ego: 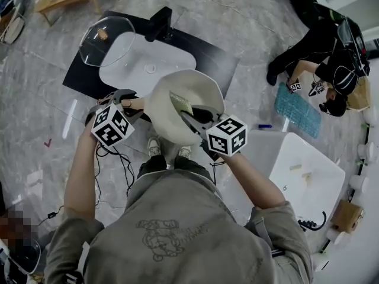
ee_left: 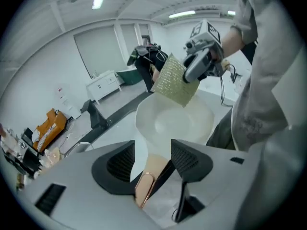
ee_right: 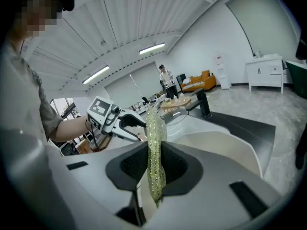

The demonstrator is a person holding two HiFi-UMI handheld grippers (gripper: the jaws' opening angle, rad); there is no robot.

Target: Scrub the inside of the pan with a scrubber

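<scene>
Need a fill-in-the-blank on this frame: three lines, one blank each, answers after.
1. The right gripper is shut on the ___.
2. The left gripper holds the pan by its ___.
3. A clear glass ___ rests at the edge of the white sink.
Missing words: scrubber; handle; lid.

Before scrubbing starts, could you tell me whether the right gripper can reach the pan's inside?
Probably yes: the right gripper, shut on the scrubber, sits over the open pan, which the left gripper holds by its handle, and nothing lies between them.
</scene>
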